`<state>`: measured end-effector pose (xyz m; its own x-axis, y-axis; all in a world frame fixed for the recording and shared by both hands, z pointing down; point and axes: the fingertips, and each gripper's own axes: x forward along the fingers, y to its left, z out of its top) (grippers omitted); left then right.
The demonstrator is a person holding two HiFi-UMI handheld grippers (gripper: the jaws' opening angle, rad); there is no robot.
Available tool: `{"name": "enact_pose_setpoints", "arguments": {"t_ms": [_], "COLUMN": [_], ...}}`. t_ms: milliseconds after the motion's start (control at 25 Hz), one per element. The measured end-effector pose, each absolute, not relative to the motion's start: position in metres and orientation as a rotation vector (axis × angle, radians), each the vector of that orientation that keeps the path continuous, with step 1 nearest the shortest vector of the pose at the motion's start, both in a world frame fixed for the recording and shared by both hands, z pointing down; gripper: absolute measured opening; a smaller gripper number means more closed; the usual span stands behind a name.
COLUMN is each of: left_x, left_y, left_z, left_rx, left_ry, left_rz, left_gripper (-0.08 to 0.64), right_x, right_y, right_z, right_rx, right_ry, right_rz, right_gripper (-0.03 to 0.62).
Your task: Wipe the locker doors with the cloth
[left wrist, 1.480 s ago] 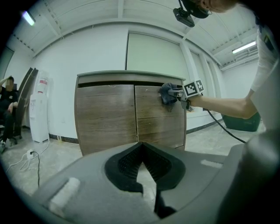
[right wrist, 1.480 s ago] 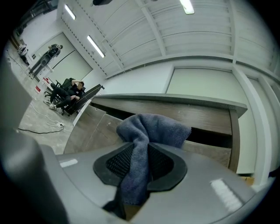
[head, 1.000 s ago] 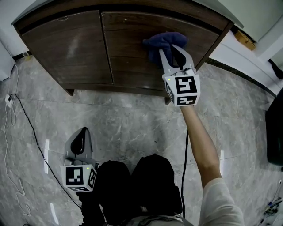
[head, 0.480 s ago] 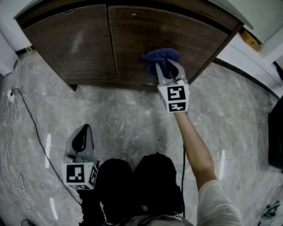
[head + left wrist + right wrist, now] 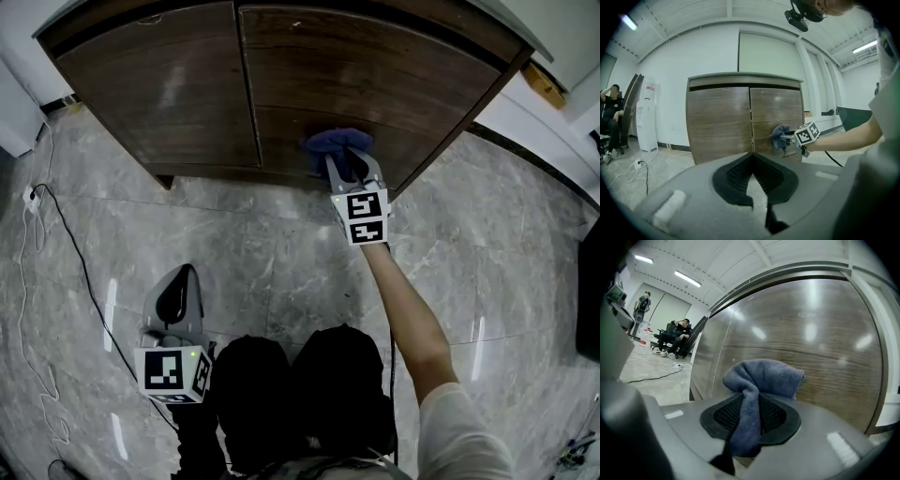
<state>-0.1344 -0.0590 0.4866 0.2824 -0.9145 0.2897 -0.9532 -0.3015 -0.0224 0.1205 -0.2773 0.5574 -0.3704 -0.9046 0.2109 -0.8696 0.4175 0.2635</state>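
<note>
While pinched in R gripper (image 5: pixel 352 162), cloth (image 5: pixel 337 143) lengthwise along jaws, toward door (image 5: pixel 375 84).

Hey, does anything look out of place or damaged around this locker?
Nothing stands out. The left door and right door sit shut and even, and the cloth is clamped in the right gripper low against the right door. The only untidy thing is a black cable trailing loose over the floor at left.

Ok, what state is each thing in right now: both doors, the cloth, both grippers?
left dark wood door: closed.
right dark wood door: closed.
blue cloth: bunched, clamped, pressed on the right dark wood door's lower part.
right gripper: shut on the blue cloth.
left gripper: shut, empty, held low.
</note>
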Motion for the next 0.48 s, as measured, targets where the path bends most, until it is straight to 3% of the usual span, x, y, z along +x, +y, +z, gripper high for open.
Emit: {"name": "enact_pose_setpoints", "arguments": {"t_ms": [480], "left_x": [-0.135], "left_y": [-0.062], "left_z": [0.496], "left_rx": [2.383], "left_ry": [-1.745], "left_rz": [0.392], "left_gripper": [0.000], "right_x": [0.109], "right_y": [-0.277], "right_z": [0.621], "right_rx": [1.455], "right_ry": [-2.309], "right_rz": [-0.051], "right_gripper": [0.103]}}
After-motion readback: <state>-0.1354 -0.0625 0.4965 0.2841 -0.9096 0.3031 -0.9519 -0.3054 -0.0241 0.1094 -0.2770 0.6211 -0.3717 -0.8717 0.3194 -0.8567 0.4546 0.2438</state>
